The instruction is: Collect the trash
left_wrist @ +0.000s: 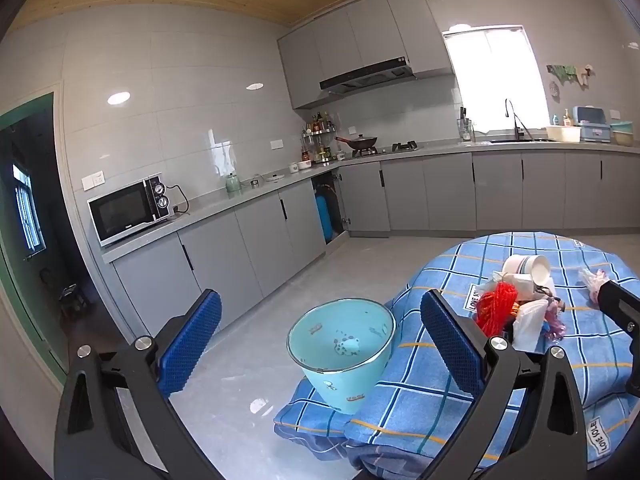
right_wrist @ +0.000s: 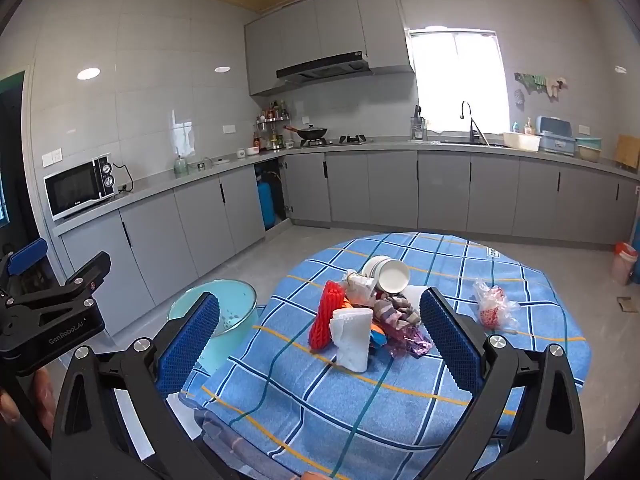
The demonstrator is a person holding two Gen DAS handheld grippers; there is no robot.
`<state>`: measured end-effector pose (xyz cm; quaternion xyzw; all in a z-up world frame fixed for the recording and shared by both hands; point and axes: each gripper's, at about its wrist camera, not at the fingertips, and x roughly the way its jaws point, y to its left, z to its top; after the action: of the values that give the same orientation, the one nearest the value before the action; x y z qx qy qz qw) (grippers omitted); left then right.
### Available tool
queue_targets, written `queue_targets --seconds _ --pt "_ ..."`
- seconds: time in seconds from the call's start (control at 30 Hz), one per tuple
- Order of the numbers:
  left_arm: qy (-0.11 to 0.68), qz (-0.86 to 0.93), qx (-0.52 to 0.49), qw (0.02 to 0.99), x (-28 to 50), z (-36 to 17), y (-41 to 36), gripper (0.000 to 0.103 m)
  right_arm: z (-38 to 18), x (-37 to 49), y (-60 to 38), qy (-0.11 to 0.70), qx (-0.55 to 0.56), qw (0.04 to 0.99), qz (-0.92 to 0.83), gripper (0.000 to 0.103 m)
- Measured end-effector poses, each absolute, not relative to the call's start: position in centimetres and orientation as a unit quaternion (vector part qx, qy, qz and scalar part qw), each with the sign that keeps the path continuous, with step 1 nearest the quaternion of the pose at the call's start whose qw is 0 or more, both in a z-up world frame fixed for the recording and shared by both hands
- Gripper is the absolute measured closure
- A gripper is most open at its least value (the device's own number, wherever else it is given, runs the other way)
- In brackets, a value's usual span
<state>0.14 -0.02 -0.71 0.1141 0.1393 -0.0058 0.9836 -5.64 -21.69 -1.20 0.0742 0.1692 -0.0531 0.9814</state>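
A pile of trash lies mid-table on the blue plaid cloth (right_wrist: pixel 400 392): a red foam net (right_wrist: pixel 326 316), a white paper wad (right_wrist: pixel 352 344), tipped white paper cups (right_wrist: pixel 390 274), a striped rag (right_wrist: pixel 394 308) and a purple wrapper (right_wrist: pixel 412 340). A crumpled clear plastic bag (right_wrist: pixel 492 304) lies apart to the right. A teal bin (left_wrist: pixel 340 356) stands tilted at the table's left edge, its mouth toward my left gripper (left_wrist: pixel 322 344). The left gripper is open and holds nothing. My right gripper (right_wrist: pixel 320 344) is open in front of the pile, touching nothing.
Grey kitchen cabinets and a counter run along the left and far walls, with a microwave (right_wrist: pixel 78 188) on the left and a sink (right_wrist: pixel 472 142) under the window. An orange-lidded bin (right_wrist: pixel 624 262) stands on the floor at far right. A bare grey floor (left_wrist: pixel 256 280) lies between table and cabinets.
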Motion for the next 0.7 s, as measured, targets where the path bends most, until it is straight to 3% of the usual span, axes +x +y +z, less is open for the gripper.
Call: queue_targets --seconds 0.7 --pt "0.138 0.000 0.111 0.984 0.52 -0.70 0.20 0.005 -1.66 -5.48 -22.08 0.167 0.077 0.981 -0.054 0.004"
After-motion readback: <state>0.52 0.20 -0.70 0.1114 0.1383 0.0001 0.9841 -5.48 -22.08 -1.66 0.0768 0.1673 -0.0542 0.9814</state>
